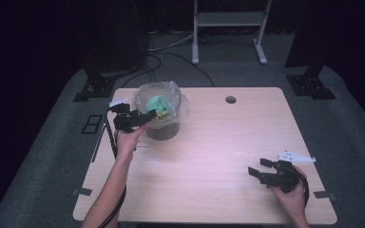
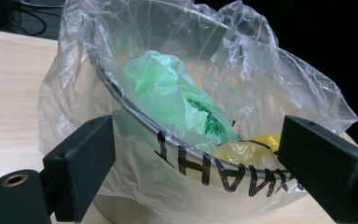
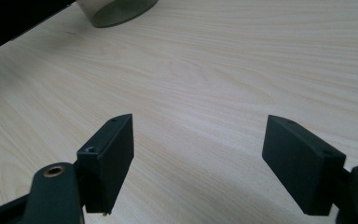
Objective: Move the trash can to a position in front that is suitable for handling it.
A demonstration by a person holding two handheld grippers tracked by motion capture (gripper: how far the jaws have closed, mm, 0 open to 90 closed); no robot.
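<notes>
A small round bin (image 1: 164, 129) lined with a clear plastic bag (image 1: 171, 92) stands at the back left of the wooden table (image 1: 218, 137). Inside lie a crumpled green bag (image 2: 168, 93) and a yellow wrapper (image 2: 247, 150). The liner (image 2: 279, 79) folds over the rim and carries black lettering (image 2: 214, 170). My left gripper (image 1: 146, 118) is open right at the bin's near-left side, one jaw to each side of the liner-covered rim (image 2: 198, 140), not closed on it. My right gripper (image 1: 256, 167) hovers open low over bare wood at the front right (image 3: 199, 128), holding nothing.
A round cable hole (image 1: 230, 99) sits near the table's back edge. The bin's base (image 3: 116, 9) shows far off in the right gripper view. Black stands (image 1: 97, 85) and a white frame (image 1: 228, 28) are on the floor behind the table.
</notes>
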